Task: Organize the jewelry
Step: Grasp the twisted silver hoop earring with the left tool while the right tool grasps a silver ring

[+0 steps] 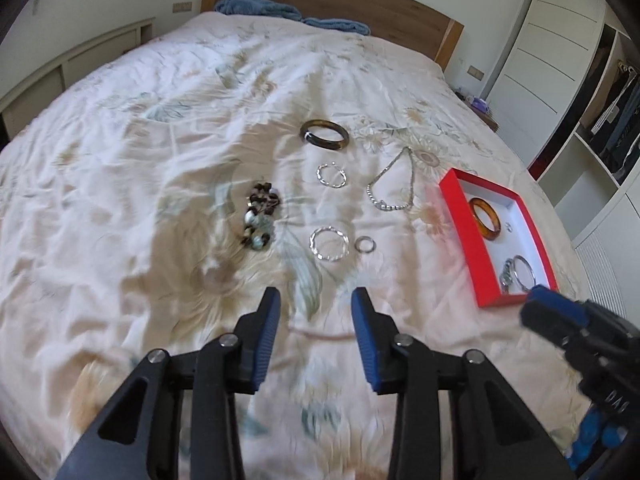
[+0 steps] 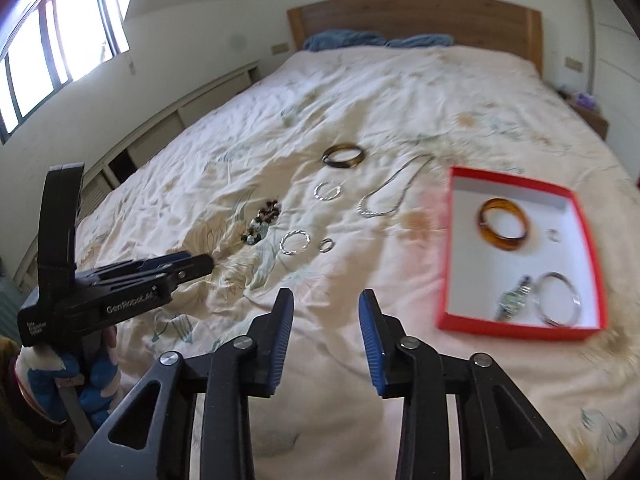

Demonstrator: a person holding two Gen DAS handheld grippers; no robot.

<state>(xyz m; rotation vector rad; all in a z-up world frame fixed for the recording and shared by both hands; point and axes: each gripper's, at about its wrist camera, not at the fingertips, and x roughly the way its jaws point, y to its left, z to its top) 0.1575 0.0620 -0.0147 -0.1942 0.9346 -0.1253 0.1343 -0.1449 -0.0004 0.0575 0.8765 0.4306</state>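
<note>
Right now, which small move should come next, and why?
Probably ease the open left hand-held gripper forward over the twisted silver bangle: it lies nearest ahead on the floral bedspread, outside the red cardboard box.

Right gripper (image 2: 326, 300) fingers apart, empty, above bed (image 2: 380, 100). Red box (image 2: 448, 248) on its right holds amber bangle (image 2: 503, 224), watch (image 2: 514, 302), silver bangle (image 2: 557, 299). Loose: dark bangle (image 2: 343, 155), chain necklace (image 2: 386, 200), bead cluster (image 2: 262, 220).
</note>
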